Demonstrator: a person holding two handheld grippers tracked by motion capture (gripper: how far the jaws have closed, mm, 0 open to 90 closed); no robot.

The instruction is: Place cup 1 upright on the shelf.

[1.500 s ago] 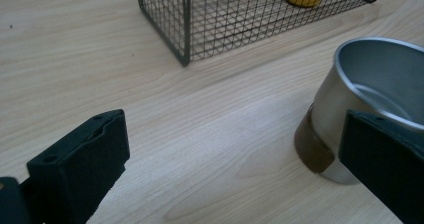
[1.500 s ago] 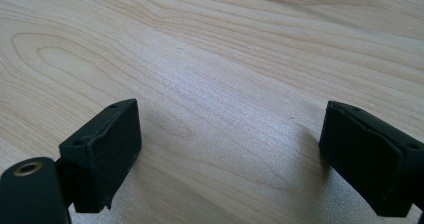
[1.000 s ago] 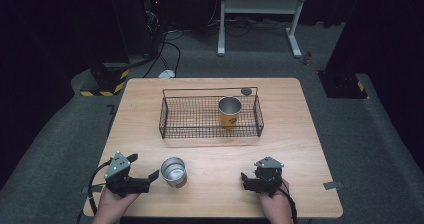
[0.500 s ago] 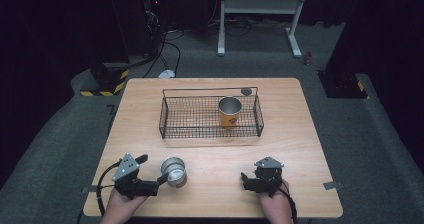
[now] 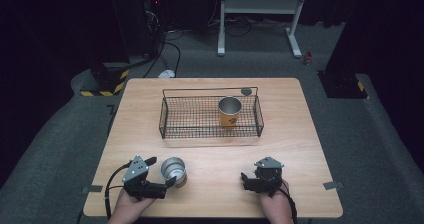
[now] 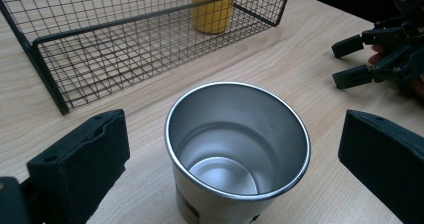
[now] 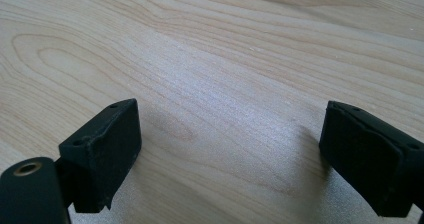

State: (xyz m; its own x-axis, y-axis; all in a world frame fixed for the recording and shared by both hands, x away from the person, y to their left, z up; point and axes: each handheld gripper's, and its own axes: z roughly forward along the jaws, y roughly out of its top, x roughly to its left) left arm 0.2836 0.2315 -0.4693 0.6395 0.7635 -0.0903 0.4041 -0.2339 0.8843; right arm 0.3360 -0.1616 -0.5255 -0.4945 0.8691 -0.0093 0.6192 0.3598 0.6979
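Note:
An empty steel cup [image 5: 173, 170] stands upright on the wooden table [image 5: 295, 134] near its front left. My left gripper [image 5: 161, 171] is open, with one jaw on each side of the cup and a gap to each. In the left gripper view the cup [image 6: 237, 149] stands between the two black pads [image 6: 80, 164], its mouth facing up. My right gripper [image 5: 244, 180] rests open at the front right, holding nothing, and it also appears as the far right gripper [image 6: 375, 59]. Its own view has the right gripper [image 7: 230, 149] over bare wood.
A black wire basket [image 5: 210, 90] stands at the table's middle back, with a yellow cup [image 5: 230, 111] upright in its right part. The basket's near wall [image 6: 150, 39] lies just beyond the steel cup. Dark floor, cables and a white stand surround the table.
My left gripper has slid right toward the steel cup and its open jaws now straddle it. The cup, basket and right gripper have not moved.

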